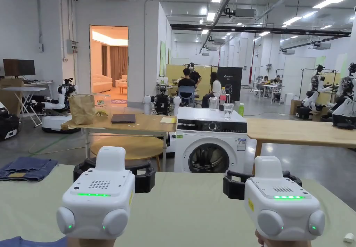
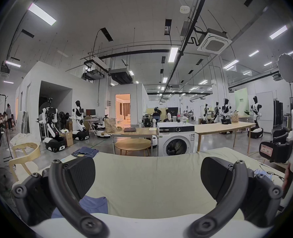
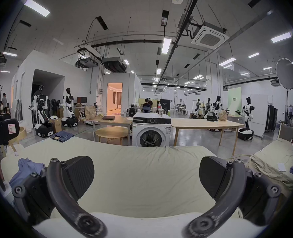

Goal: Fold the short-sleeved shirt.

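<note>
**Mia:** So where is the shirt?

**Ben:** It's the blue short-sleeved shirt (image 3: pixel 28 167), lying in a crumpled heap on the pale green bed cover (image 1: pixel 187 209). It sits near the person, by the left gripper (image 2: pixel 147 176). In the head view just a bit of blue pokes in at the bottom left corner.

**Mia:** Are the claws holding it?

**Ben:** No. Both are wide open with nothing between the jaws. The right gripper (image 3: pixel 146 176) is up over the bare cover too. No fold is made yet.

**Mia:** Will the shirt be hard to pick up?

**Ben:** I think not. It looks thin, soft and light, so it will flop and bunch up. I would pinch it at the shoulders or the hem corners and spread it flat first.

**Mia:** Do the cameras see different things?

**Ben:** Yes. The right gripper view shows the bunched-up heap best. The left gripper view shows a flat blue edge under its left jaw. The head view shows the folded jeans (image 1: pixel 26 169) at the far left corner clearly.
</note>
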Motion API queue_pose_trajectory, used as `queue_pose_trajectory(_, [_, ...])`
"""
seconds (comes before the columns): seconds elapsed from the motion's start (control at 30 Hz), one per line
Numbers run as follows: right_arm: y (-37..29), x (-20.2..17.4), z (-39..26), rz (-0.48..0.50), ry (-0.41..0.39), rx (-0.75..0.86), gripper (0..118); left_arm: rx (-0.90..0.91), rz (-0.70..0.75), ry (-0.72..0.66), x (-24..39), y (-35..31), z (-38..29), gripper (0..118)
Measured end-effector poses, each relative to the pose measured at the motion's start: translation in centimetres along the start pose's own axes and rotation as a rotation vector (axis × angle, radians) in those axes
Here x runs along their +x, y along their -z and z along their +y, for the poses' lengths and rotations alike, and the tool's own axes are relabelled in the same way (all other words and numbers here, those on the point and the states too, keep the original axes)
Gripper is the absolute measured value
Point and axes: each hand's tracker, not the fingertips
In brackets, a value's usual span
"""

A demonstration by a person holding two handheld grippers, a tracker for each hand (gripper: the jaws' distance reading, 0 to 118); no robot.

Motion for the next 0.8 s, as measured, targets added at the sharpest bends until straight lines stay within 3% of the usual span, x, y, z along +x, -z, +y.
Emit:
queue_pose_trajectory(0.33, [0.0,-0.2,-0.4,-0.029,-0.016,-0.008,116,-0.034,0.008,-0.008,-0.3,0.5,-0.5,118])
queue_pose_trajectory(0.37, [-0.1,-0.2,-0.4,-0.032,-0.017,-0.002,93,-0.049,0.005,-0.006,-0.3,0.5,-0.6,118])
queue_pose_trajectory(0.4, [-0.3,-0.3,-0.4,-0.036,-0.023,0.014,48,-0.049,-0.005,-0.008,-0.3,0.3,-0.5,109])
queue_pose_trajectory(0.43, [-0.3,-0.5,0.0,-0.094,-0.057,-0.003,0,-0.041,-0.033,-0.003,-0.2,0.1,-0.5,63])
queue_pose_trajectory(0.47, [-0.7,-0.3,0.7,-0.086,-0.04,0.035,0,-0.078,0.004,0.019,0.0,0.4,-0.5,0])
queue_pose_trajectory(0.57, [-1.1,-0.1,2.4,-0.048,-0.023,0.029,0,-0.004,0.019,-0.014,0.5,0.2,-3.2,0])
queue_pose_trajectory(0.67, [-0.5,-0.5,-1.1,-0.048,-0.046,0.041,0,-0.005,0.024,-0.002,0.0,0.2,-2.4,0])
queue_pose_trajectory(0.8, [-0.2,-4.3,-0.3,0.023,-0.055,0.041,0,0.007,0.105,-0.027,-3.0,-1.4,-5.8,0])
